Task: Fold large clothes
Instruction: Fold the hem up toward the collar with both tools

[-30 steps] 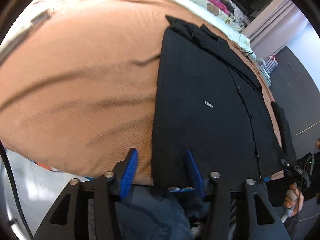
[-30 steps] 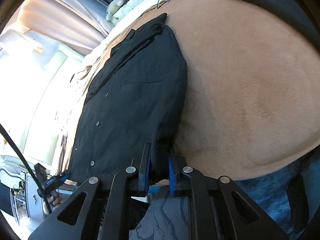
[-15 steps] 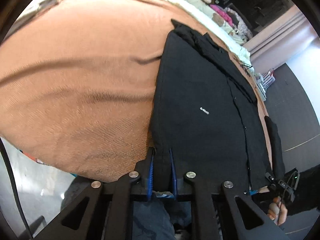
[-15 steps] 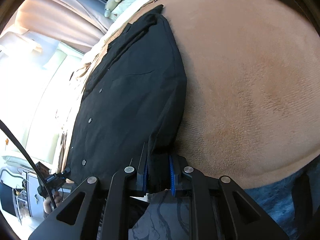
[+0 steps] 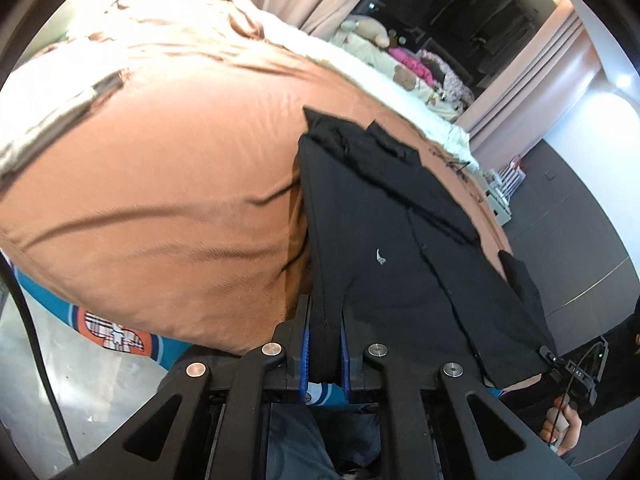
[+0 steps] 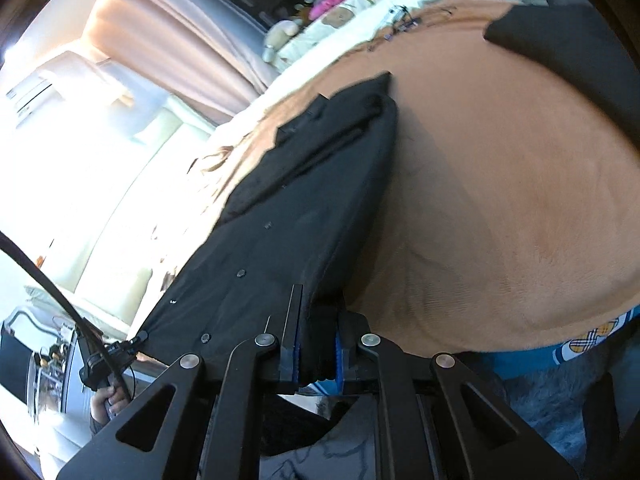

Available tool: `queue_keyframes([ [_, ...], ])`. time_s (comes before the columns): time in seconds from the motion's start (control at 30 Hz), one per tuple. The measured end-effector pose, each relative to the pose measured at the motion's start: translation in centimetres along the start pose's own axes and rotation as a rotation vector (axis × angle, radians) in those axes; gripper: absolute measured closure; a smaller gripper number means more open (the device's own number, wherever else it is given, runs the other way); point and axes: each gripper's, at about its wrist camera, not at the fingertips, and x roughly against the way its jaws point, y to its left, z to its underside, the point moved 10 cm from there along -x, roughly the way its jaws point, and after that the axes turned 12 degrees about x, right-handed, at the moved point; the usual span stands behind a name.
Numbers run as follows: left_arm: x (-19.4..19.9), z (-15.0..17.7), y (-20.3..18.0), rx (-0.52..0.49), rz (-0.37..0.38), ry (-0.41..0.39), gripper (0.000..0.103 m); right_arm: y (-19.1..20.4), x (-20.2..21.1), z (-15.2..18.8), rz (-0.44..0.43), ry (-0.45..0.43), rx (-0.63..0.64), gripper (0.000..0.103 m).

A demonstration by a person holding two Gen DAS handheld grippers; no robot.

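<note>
Both hand-held grippers — L (image 5: 324, 350) & R (image 6: 316, 350) — clamped on black shirt (image 5: 400, 248) hem.

I see the black button-up shirt (image 5: 404, 248) lying lengthwise on the bed's tan blanket (image 5: 160, 200), collar at the far end, hem at the near edge. My left claw (image 5: 324, 354) sits at the hem's left corner, my right claw (image 6: 316, 354) at its right corner, cloth between each pair of pads. Beyond the collar lie white bedding (image 5: 360, 68) and stuffed toys (image 5: 370, 28). A dark folded cloth (image 6: 560, 36) lies far right on the blanket.
</note>
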Motion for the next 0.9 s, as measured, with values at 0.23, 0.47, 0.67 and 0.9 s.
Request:
queue_keyframes([
  [0.23,7.1,-1.2,-2.7,-0.014,0.055,-0.082,0.091,2.7,5.4,-0.4,-0.045,-0.069,0.079,0.095],
  [0.47,12.0,-0.8,-3.8,-0.014,0.087,-0.144,0.091,4.7,9.0,0.7,-0.098,-0.108,0.11,0.095],
  [0.67,11.7,-1.5,-4.1,-0.022,0.091,-0.145,0.091,3.5,7.8,0.3,-0.075,-0.113,0.131,0.095],
  [0.9,10.2,-5.0,-5.8,-0.04,0.086,-0.157,0.091,3.9,7.7,-2.5,-0.061,-0.129,0.144,0.095],
])
